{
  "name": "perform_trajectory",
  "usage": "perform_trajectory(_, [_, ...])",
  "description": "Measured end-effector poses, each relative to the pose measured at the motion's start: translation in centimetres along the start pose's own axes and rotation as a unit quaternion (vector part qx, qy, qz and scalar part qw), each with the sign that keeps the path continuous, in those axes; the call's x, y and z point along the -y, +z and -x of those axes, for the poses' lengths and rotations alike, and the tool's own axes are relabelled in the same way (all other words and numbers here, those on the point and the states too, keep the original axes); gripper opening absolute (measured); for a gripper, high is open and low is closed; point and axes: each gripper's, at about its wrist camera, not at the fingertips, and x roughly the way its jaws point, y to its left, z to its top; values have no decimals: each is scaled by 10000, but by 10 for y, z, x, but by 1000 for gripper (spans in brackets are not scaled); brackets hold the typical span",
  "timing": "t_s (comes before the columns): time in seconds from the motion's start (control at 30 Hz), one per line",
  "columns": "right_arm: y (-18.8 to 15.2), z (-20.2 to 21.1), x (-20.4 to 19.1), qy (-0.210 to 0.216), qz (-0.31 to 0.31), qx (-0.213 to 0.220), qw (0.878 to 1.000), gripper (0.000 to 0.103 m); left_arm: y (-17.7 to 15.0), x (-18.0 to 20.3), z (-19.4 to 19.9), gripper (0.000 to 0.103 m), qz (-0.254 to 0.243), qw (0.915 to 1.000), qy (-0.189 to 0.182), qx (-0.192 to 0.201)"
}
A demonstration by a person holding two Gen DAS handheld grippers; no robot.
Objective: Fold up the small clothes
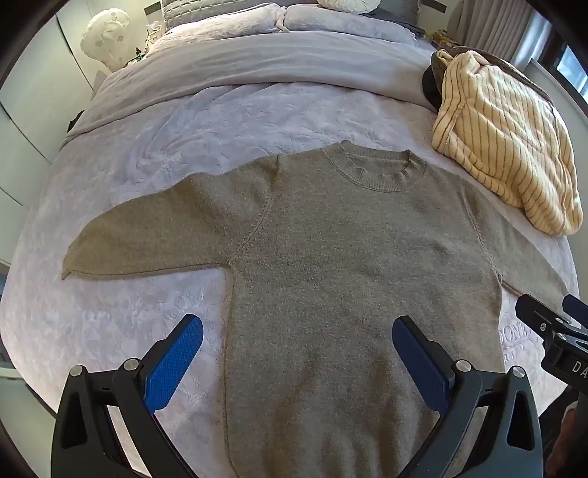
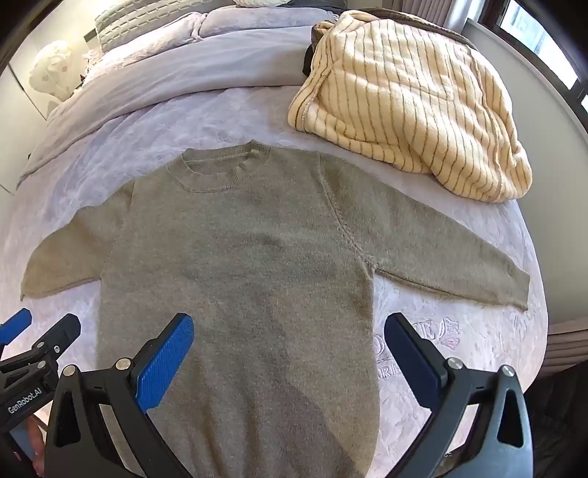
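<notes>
1. Left gripper [image 1: 297, 362] and right gripper [image 2: 288, 358], fingers spread and empty, hover over the grey knit sweater [image 1: 330, 257] lying flat at frame centre on the bed [image 1: 147, 154].
2. Pinching one layer risks a skewed fold.
3. A swung sleeve could snag the striped garment [image 2: 404, 103], upper right.

Bed [image 1: 154, 191] covered with a pale lilac textured bedspread; embroidered lettering [image 2: 415, 353] near the foot end, partly hidden. Grey duvet [image 1: 257, 59] folded back across the head end. Pillows [image 1: 349, 18] beyond it. White ornamental object [image 1: 106, 36] at far left. Window [image 2: 529, 33] at upper right.
</notes>
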Motion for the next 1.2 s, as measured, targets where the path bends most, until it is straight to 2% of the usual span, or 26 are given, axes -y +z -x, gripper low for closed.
perform_trajectory(1.2, [-2, 1, -5, -4, 52, -15, 10000, 103, -4, -6, -3, 103, 66, 10000, 35, -64])
